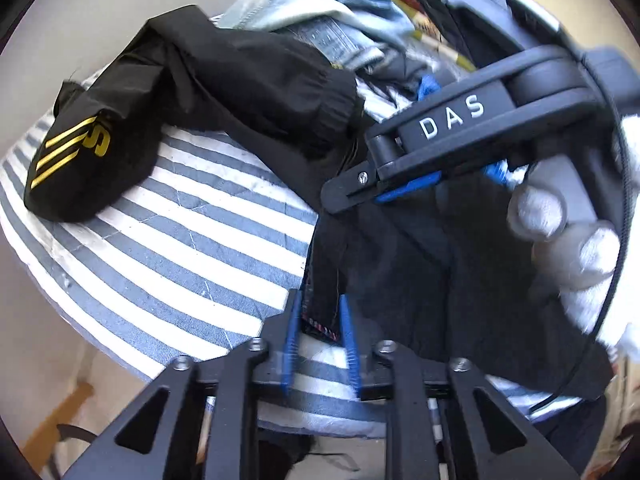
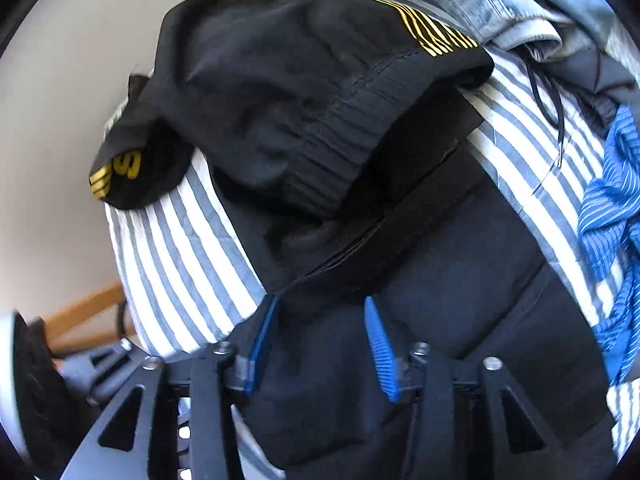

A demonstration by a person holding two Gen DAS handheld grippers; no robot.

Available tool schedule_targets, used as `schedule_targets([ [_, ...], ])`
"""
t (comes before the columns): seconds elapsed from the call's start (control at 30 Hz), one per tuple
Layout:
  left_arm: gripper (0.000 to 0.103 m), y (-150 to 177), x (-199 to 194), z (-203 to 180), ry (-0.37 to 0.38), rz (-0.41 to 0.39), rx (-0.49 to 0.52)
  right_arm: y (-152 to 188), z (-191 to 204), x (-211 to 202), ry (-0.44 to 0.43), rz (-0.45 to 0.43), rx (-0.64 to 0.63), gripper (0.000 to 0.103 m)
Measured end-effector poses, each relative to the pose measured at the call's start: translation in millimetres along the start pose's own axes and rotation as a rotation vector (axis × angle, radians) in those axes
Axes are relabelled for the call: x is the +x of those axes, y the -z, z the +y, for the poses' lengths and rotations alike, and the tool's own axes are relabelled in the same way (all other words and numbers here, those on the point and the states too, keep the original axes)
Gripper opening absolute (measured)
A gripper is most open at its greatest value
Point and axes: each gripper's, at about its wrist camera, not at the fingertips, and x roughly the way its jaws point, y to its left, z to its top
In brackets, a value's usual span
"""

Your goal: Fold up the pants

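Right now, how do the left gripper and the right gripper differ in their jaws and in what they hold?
The left gripper has its jaws nearly closed, while the right gripper has its jaws apart. The left gripper pinches a narrow edge of the black pants; the right gripper presses on nothing, with the black cloth only lying beneath its jaws. Both have blue pads and point down over the striped cover.

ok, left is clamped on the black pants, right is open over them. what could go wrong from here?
1. The left gripper pinches only a narrow edge strip of the black pants; a pull could slip it free.
2. The gold-striped garment lies on the pants' far end and may drag along.
3. The right gripper, jaws open, could catch the striped cover with the cloth.
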Motion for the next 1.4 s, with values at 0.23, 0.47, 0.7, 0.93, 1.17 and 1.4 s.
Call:
schedule_targets([
  [0.23, 0.009, 1, -12, -15, 0.035, -0.049, 0.058, -8, 17, 8, -0.025, 0.050, 0.035, 0.049],
  [0.47, 0.010, 6, -16, -24, 0.027, -0.066, 0.088, -3, 42, 24, 0.146, 0.064, -0.039, 0.027],
  [0.7, 0.060, 21, -17, -22, 0.020, -0.033, 0.039, 10, 5, 20, 0.040, 0.040, 0.043, 0.011],
  [0.93, 0.011, 9, 9, -8, 0.096, -0.005, -0.102, 14, -20, -4, -0.050, 0.015, 0.043, 0.015],
  [1.17, 0.009, 11, -5, -2, 0.137, -0.057, -0.145, 104, -114, -96, -0.059, -0.240, 0.253, 0.027],
  [1.4, 0.009, -9, -50, -42, 0.209, -0.155, -0.059, 214, -200, -114, 0.259, -0.282, 0.497, 0.027],
])
